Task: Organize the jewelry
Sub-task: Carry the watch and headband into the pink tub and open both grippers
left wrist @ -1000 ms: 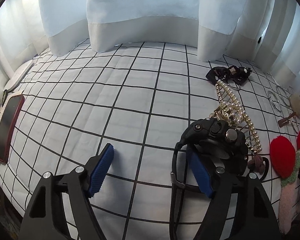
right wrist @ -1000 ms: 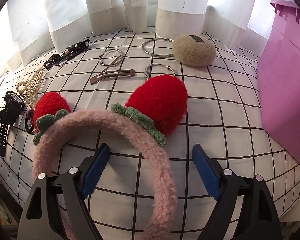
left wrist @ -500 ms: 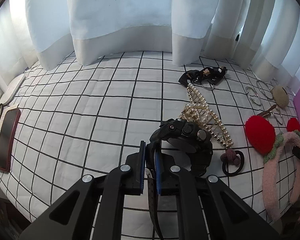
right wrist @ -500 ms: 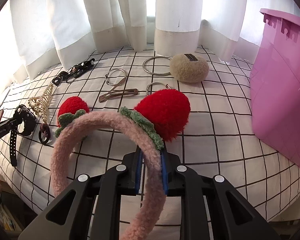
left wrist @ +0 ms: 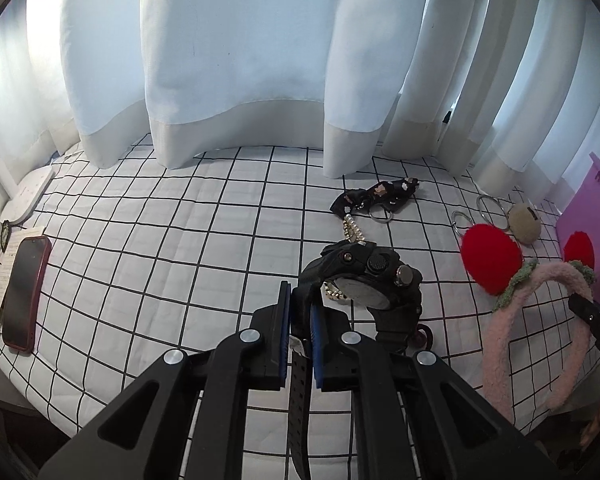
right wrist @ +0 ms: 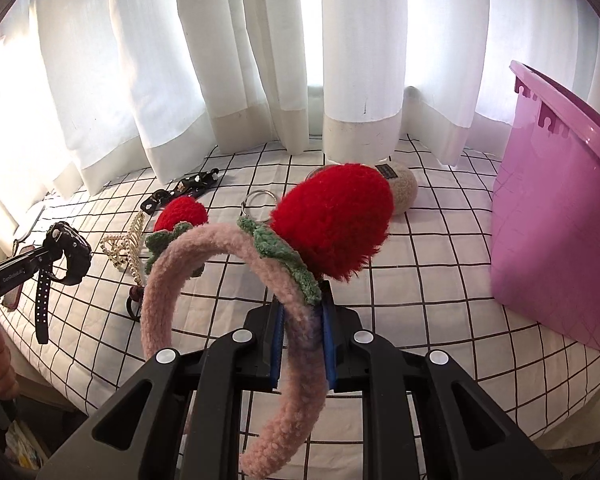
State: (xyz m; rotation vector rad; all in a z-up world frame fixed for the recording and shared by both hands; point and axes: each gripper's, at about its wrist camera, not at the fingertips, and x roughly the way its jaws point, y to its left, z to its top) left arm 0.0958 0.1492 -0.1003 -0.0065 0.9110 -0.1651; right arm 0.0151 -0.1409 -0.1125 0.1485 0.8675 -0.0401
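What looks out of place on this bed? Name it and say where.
A phone in a red case lies at the far left edge of the checked cover, beside some papers, well apart from the accessories. It is no jewelry. Nothing looks spilled or broken.

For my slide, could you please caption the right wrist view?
Right gripper lifting fuzzy pink headband beside purple bin.

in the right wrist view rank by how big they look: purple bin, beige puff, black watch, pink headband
1. purple bin
2. pink headband, though it sits nearest the camera, which inflates it
3. black watch
4. beige puff, partly hidden, so close to the watch
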